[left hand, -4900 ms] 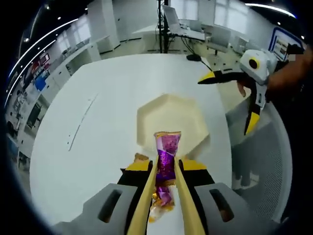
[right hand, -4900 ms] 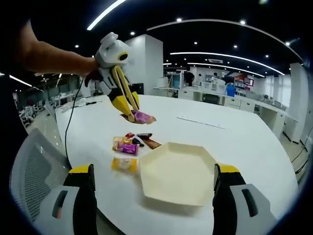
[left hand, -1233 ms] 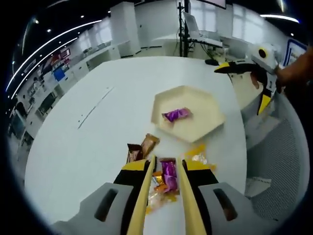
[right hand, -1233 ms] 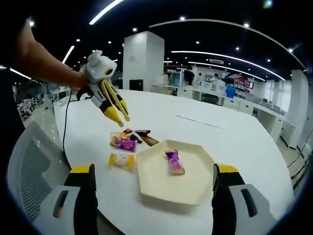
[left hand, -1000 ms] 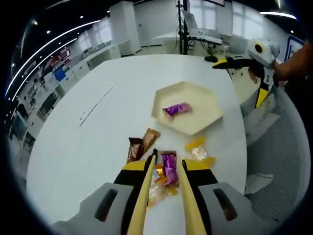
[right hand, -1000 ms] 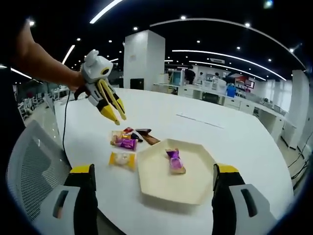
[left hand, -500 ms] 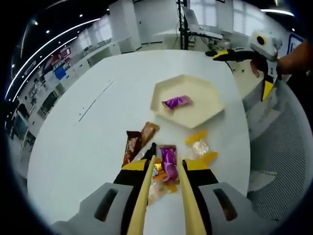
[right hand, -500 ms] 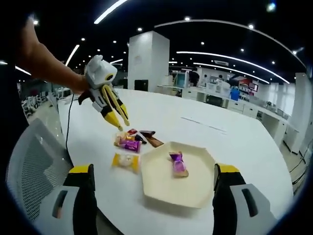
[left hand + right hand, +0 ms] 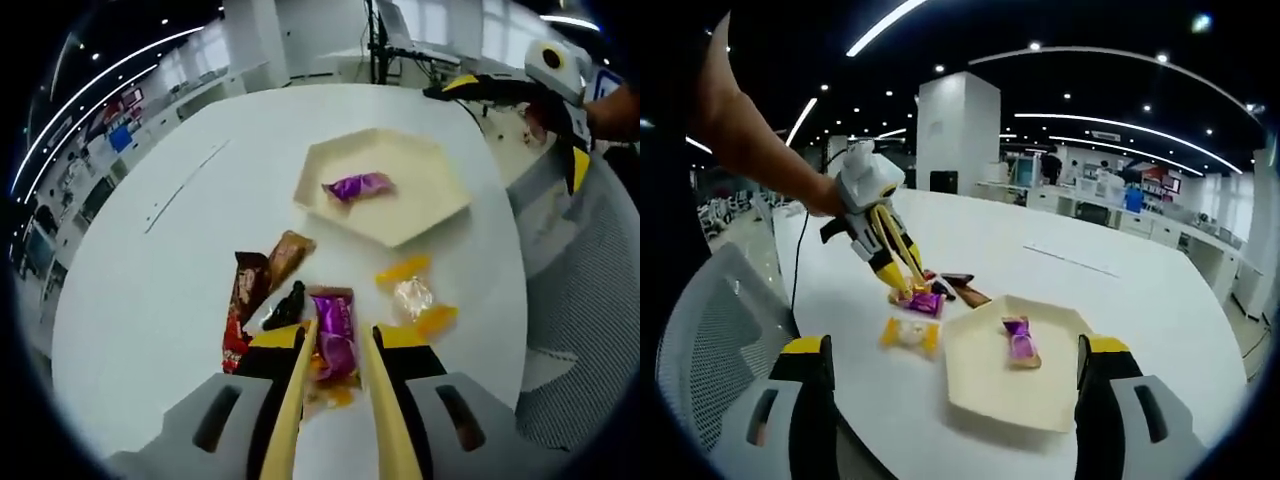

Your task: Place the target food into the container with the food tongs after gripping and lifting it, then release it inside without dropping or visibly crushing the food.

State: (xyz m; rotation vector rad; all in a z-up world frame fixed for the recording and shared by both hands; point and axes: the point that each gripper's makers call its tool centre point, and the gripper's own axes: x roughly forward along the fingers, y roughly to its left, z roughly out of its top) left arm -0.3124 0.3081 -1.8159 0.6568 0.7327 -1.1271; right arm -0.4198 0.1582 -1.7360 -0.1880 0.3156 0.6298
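Observation:
My left gripper holds yellow food tongs, whose tips stand a little apart on either side of a purple wrapped candy in the pile on the white table. In the right gripper view the left gripper reaches down with the tong tips at that candy. A cream hexagonal tray holds another purple candy, also seen as tray and candy. My right gripper stands wide open near the tray, holding nothing.
Beside the tongs lie brown bars, a dark red bar and yellow-ended clear candies. A yellow candy lies left of the tray. The right gripper hovers beyond the table edge. A mesh chair stands at the table's side.
The purple candy held 4.9 s ago now lies in the tray. Over the last second the left gripper has come down onto the pile, its tong tips now around a second purple candy.

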